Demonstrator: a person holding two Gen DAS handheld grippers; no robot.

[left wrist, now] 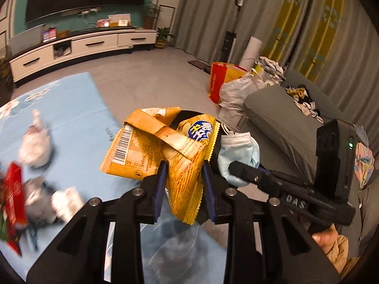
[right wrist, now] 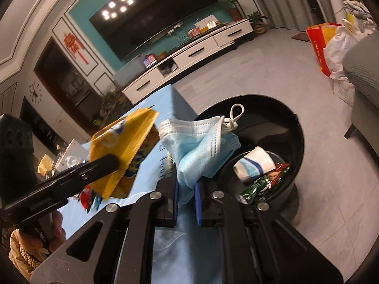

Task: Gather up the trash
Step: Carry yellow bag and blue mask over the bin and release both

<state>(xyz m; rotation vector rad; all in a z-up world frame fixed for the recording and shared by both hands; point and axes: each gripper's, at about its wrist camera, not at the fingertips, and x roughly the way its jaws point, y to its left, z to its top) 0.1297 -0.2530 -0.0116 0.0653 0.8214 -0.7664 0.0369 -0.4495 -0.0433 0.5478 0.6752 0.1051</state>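
Landmark for all positions: the black round bin (right wrist: 297, 127) on the floor just off the corner of the table.

Left gripper (left wrist: 183, 172) — blue pads on either side of a yellow chip bag (left wrist: 163, 151). The bag's lower part hangs between the jaws, which stand somewhat apart; the pads look to be against the foil, though the grip seems loose. The crumpled bag is in the air at the table's edge, on the table side of the bin, its barcode panel facing up.

Right gripper (right wrist: 186, 187) — jaws drawn close together, clamped on a pale blue face mask (right wrist: 201, 144). The mask bunches upward from the pads, its white ear loop (right wrist: 234, 116) sticking up, and it hangs right at the bin's near rim, closer to the bin than the chip bag.

Inside the bin: a white-and-blue wrapper (right wrist: 253, 165) and green and red snack packets (right wrist: 265, 182) at the bottom.

Table under light blue cloth (left wrist: 78, 108). On it, farther from the bin than both grippers, lie blurred white crumpled tissues (left wrist: 35, 142), a red packet (left wrist: 15, 194) and a silvery wrapper (left wrist: 39, 196).

Beyond the bin, an orange-and-yellow bag (right wrist: 319, 45) and a white plastic sack (right wrist: 338, 49) sit on the floor.
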